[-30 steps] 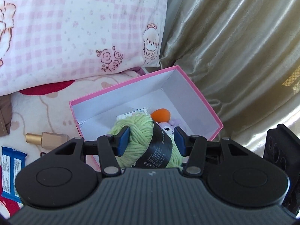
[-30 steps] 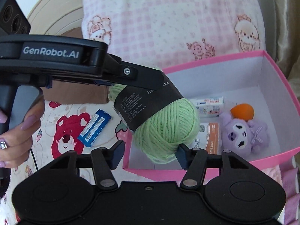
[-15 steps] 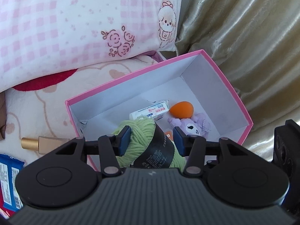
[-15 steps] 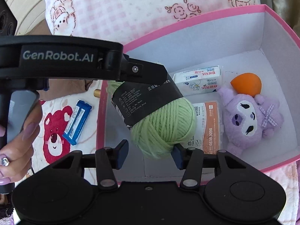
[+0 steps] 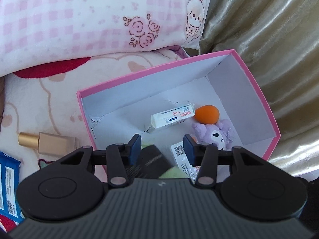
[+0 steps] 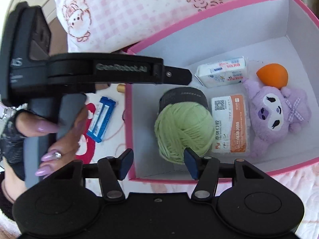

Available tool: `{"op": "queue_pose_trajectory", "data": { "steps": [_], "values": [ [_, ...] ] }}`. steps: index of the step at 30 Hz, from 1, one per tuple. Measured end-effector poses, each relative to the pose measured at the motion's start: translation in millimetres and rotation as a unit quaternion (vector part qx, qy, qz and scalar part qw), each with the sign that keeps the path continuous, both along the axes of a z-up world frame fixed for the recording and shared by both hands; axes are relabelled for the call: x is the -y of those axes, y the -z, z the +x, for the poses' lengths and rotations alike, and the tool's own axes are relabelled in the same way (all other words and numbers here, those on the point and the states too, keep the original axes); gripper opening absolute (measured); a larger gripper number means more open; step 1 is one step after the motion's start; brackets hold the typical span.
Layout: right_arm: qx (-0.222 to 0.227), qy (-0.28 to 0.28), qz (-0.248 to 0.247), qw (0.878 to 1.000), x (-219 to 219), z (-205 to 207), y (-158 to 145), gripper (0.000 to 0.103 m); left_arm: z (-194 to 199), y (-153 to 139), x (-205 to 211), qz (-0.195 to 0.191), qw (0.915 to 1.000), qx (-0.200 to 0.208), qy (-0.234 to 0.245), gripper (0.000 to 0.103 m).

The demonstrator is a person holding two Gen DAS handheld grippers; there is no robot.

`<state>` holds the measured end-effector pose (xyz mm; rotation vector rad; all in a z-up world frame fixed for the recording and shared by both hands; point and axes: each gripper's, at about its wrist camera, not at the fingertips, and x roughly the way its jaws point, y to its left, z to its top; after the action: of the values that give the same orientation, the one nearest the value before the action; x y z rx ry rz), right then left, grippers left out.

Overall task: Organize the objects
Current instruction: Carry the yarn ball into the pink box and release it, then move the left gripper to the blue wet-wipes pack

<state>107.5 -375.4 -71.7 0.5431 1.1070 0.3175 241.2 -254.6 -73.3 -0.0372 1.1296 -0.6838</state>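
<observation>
A green yarn ball (image 6: 184,127) with a black label lies on the floor of the pink box (image 6: 199,16), at its left side. In the left wrist view only its label (image 5: 153,162) shows below the fingers. My left gripper (image 5: 161,149) is open and empty above the box; it also shows from the side in the right wrist view (image 6: 175,76). My right gripper (image 6: 157,164) is open and empty at the box's near wall. The box (image 5: 179,63) also holds a purple plush (image 6: 277,115), an orange sponge (image 6: 272,74), a white packet (image 6: 222,70) and an orange-white packet (image 6: 230,123).
A gold bottle (image 5: 47,142) and a blue packet (image 5: 9,187) lie on the bear-print blanket left of the box; the blue packet also shows in the right wrist view (image 6: 100,118). A pink checked pillow (image 5: 89,16) lies behind, and a gold curtain (image 5: 269,39) hangs at right.
My left gripper has opened and let go of the yarn ball, which now lies in the box. The left gripper has drawn back a little.
</observation>
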Motion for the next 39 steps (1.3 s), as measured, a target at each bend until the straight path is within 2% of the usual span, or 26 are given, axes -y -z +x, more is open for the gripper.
{"op": "queue_pose_trajectory", "data": {
  "steps": [3,7,9,11,14,18,21,25,29,32,35,36,39],
  "values": [
    [0.022,-0.001,-0.015,1.000,4,-2,-11,0.071,-2,2,-5,-0.016,0.9998,-0.001,-0.008,0.045],
    [0.037,-0.007,-0.085,0.996,4,5,3,0.069,-5,-1,-10,-0.018,0.9998,0.006,-0.010,0.045],
    [0.027,-0.009,-0.096,0.995,6,11,19,0.053,-6,-3,-12,-0.020,0.9997,0.007,-0.009,0.045],
    [0.025,-0.008,-0.108,0.994,5,18,30,0.048,-8,-3,-13,-0.025,0.9997,0.002,-0.009,0.045],
    [0.027,-0.007,-0.107,0.994,3,16,34,0.048,-13,-6,-16,-0.026,0.9996,0.003,-0.013,0.045],
    [0.080,-0.008,-0.161,0.984,-7,-2,1,0.049,-27,-22,-28,-0.040,0.9990,0.013,-0.017,0.045],
    [0.126,-0.025,-0.179,0.975,-17,-19,-34,0.049,-39,-41,-44,-0.044,0.9986,0.016,-0.024,0.045],
    [0.177,-0.037,-0.201,0.963,-42,-42,-72,0.057,-55,-71,-76,-0.068,0.9969,0.027,-0.027,0.048],
    [0.201,-0.062,-0.215,0.954,-67,-56,-92,0.062,-75,-100,-109,-0.073,0.9959,0.044,-0.030,0.050],
    [0.221,-0.093,-0.218,0.946,-85,-63,-103,0.072,-88,-117,-136,-0.073,0.9948,0.064,-0.033,0.057],
    [0.243,-0.111,-0.196,0.944,-102,-65,-110,0.081,-96,-119,-166,-0.075,0.9921,0.086,-0.052,0.066],
    [0.248,-0.113,-0.180,0.945,-107,-64,-110,0.086,-97,-116,-178,-0.075,0.9912,0.085,-0.067,0.069],
    [0.255,-0.114,-0.137,0.950,-122,-58,-103,0.090,-94,-102,-212,-0.085,0.9875,0.077,-0.108,0.077]
  ]
}}
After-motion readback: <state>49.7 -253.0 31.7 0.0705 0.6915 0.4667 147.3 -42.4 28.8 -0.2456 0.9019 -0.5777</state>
